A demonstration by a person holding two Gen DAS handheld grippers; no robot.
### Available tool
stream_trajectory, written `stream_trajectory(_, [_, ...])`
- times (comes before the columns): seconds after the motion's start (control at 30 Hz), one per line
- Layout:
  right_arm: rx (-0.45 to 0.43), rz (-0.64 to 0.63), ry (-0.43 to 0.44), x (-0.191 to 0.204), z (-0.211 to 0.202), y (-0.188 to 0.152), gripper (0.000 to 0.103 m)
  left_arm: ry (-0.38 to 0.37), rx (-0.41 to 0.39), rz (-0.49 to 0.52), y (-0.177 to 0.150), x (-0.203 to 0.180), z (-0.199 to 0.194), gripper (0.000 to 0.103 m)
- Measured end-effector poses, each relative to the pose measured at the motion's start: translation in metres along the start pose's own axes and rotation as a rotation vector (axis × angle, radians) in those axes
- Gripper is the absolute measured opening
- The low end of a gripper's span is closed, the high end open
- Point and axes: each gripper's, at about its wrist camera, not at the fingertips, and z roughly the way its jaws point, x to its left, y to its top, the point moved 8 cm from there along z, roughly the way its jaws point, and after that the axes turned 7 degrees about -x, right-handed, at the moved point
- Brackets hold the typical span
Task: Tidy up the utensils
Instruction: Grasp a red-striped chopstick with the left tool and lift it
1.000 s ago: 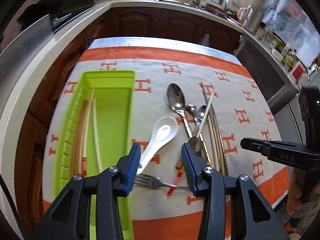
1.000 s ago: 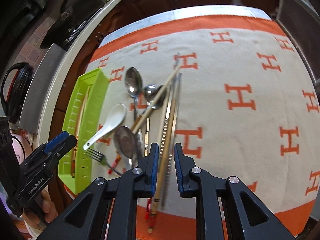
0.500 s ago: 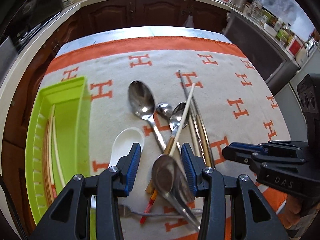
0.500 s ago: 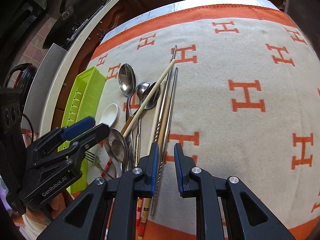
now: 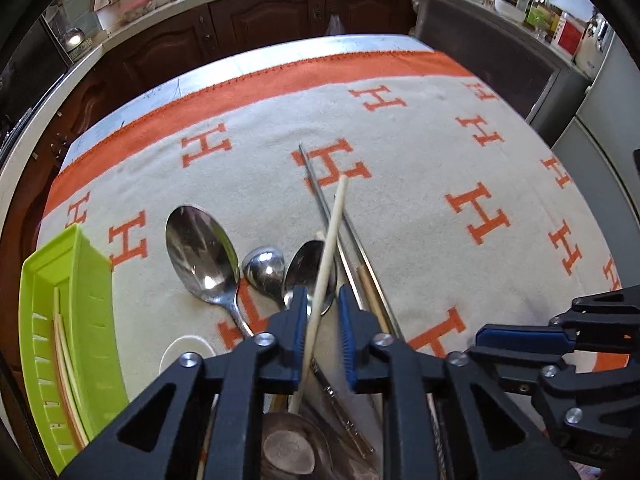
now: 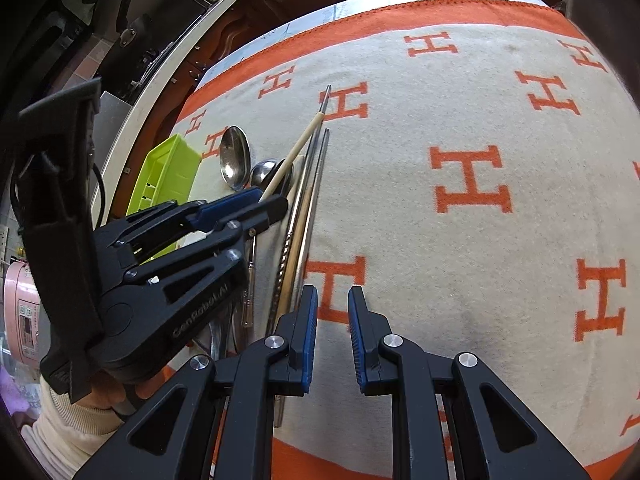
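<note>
My left gripper point(image 5: 322, 300) straddles a pale wooden chopstick point(image 5: 328, 248) that lies across the utensil pile; its jaws stand a little apart and do not press the stick. Three metal spoons point(image 5: 200, 252) lie just ahead, with metal chopsticks point(image 5: 352, 232) to their right. A green tray point(image 5: 68, 320) at the left holds wooden chopsticks. My right gripper point(image 6: 333, 312) is slightly open and empty, over bare cloth to the right of the metal chopsticks point(image 6: 316, 184). The left gripper point(image 6: 256, 208) shows in the right wrist view over the pile.
An orange and cream H-pattern cloth point(image 5: 440, 160) covers the table. A white ceramic spoon point(image 5: 184, 354) lies partly under my left gripper. Dark cabinets point(image 5: 260, 28) and a counter stand behind. A pink appliance point(image 6: 24, 312) stands at the far left.
My left gripper has moved forward and right from beside the tray onto the pile, narrowing around the wooden chopstick. My right gripper has moved right, off the chopsticks, and opened slightly.
</note>
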Motion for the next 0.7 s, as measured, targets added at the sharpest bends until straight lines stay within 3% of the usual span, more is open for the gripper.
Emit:
stream_trajectory(0.17, [0.005,0.013,0.014,-0.005,0.005,-0.001,0.016,0.001,-0.008,-0.018,0.0,0.002,0.002,0.006])
stream_trajectory(0.47, [0.013,-0.009,0.04,0.008,0.014,0.0,0.016,-0.104,-0.024,-0.244,0.005,0.032,-0.029,0.006])
stream_trajectory(0.7, [-0.004,-0.125,-0.039,0.032,0.025,-0.003,0.016,-0.153,-0.07,-0.323,0.006,0.042,-0.067,0.006])
